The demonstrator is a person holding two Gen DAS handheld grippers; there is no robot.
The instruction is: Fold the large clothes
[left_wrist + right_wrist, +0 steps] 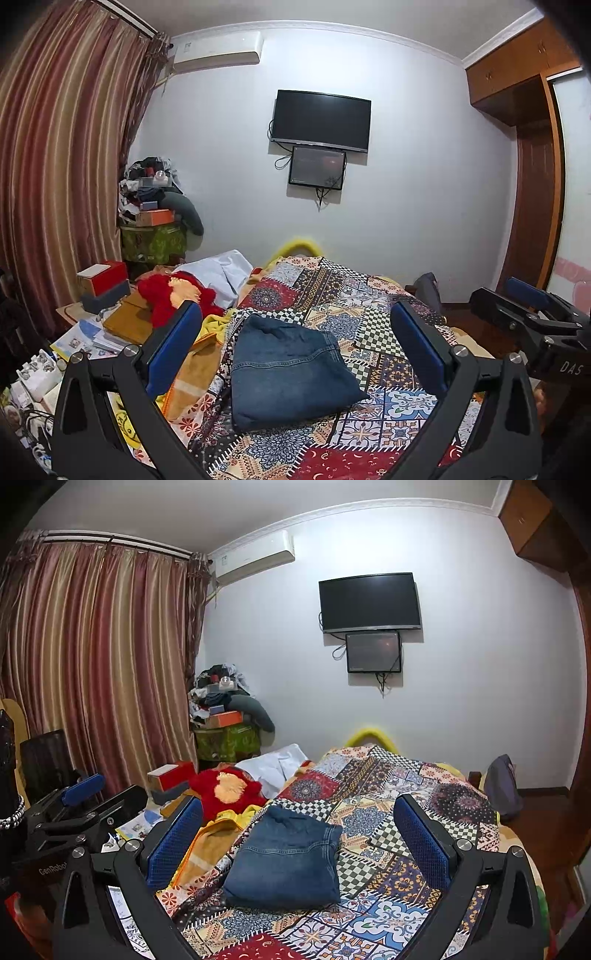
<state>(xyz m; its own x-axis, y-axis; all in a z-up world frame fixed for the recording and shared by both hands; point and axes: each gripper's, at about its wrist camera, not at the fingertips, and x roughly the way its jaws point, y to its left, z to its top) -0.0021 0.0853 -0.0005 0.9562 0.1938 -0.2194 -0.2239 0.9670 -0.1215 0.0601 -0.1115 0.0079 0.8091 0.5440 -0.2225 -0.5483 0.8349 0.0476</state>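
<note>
A folded pair of blue jeans (291,373) lies as a compact bundle on the patchwork bedspread (354,295); it also shows in the right wrist view (288,864). My left gripper (295,332) is open and empty, raised above the bed with the jeans seen between its blue pads. My right gripper (299,819) is open and empty too, held above the same bundle. The right gripper shows at the right edge of the left wrist view (532,314); the left gripper shows at the left of the right wrist view (85,801).
A red plush toy (177,295) and a white cloth (225,269) lie at the bed's far left. A cluttered side table with boxes and papers (103,314) stands to the left. A wall television (320,120), curtains (62,166) and a wooden wardrobe (535,184) surround the bed.
</note>
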